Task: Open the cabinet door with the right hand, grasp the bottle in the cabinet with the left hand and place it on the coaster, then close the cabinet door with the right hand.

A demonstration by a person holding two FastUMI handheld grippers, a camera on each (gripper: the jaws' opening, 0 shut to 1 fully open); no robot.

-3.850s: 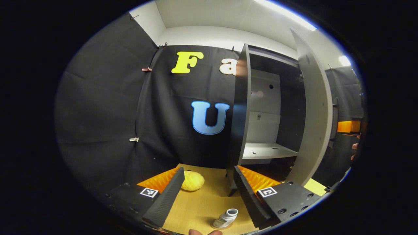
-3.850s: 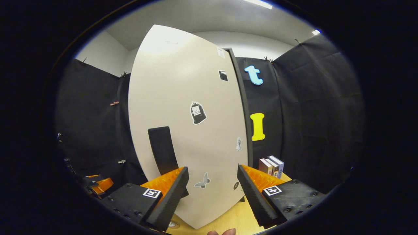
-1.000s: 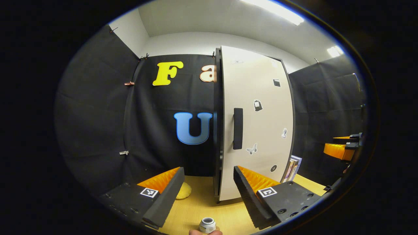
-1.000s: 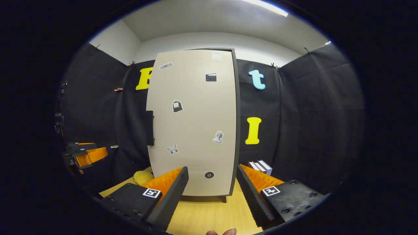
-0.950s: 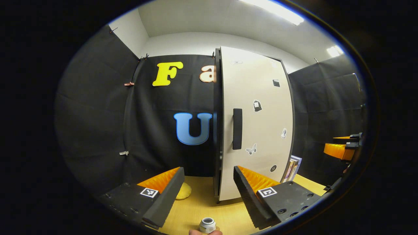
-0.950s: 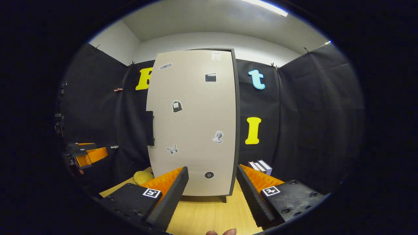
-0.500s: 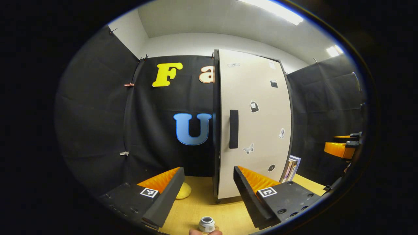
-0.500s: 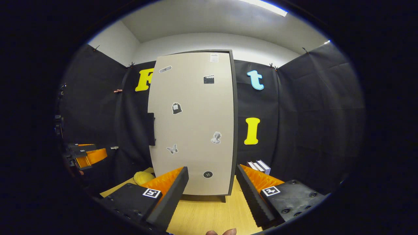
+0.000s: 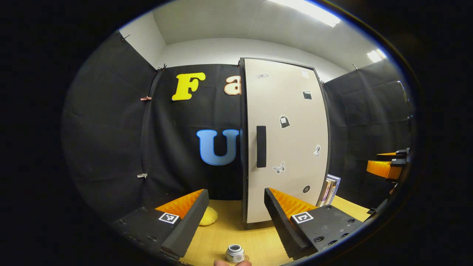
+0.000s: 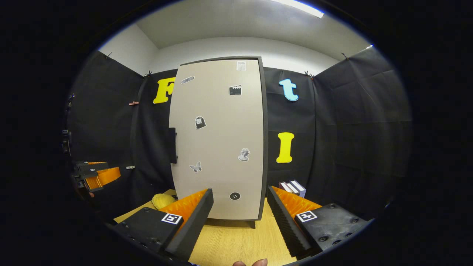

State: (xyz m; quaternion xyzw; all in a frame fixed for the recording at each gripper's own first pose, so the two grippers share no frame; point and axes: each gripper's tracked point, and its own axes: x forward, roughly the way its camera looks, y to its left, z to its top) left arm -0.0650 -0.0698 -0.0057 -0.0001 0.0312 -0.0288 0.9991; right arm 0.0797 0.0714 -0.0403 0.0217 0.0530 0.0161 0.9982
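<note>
In the left gripper view, a yellow soft thing [image 9: 207,216] lies on the table [image 9: 255,236] at the left, half hidden behind the left finger of the left tongs [image 9: 234,218]. These tongs stand wide, with nothing between the fingers. The bottle [image 9: 235,253] stands upright at the very bottom of this view, below and between the two fingers, apart from both. Its lower part is cut off by the edge, and the coaster under it [image 9: 246,257] shows only as a thin pale rim, so how it sits there is hard to make out. A fingertip [image 9: 223,262] shows just beside the bottle at the edge.

Behind the tongs the cabinet door [image 9: 286,140] is closed, flat against the dark cabinet frame, and its black handle [image 9: 261,146] is near the left edge of the door. Some wooden table is free between the bottle and the foot of the cabinet. To the right of the cabinet, some books [image 9: 330,190] stand, partly hidden by the door's edge.

In the right gripper view, the right tongs [image 10: 239,218] are also wide and hold nothing, well apart from the door. The yellow thing is partly hidden there too, behind the left finger. The other tongs show small at the far left of this view.
</note>
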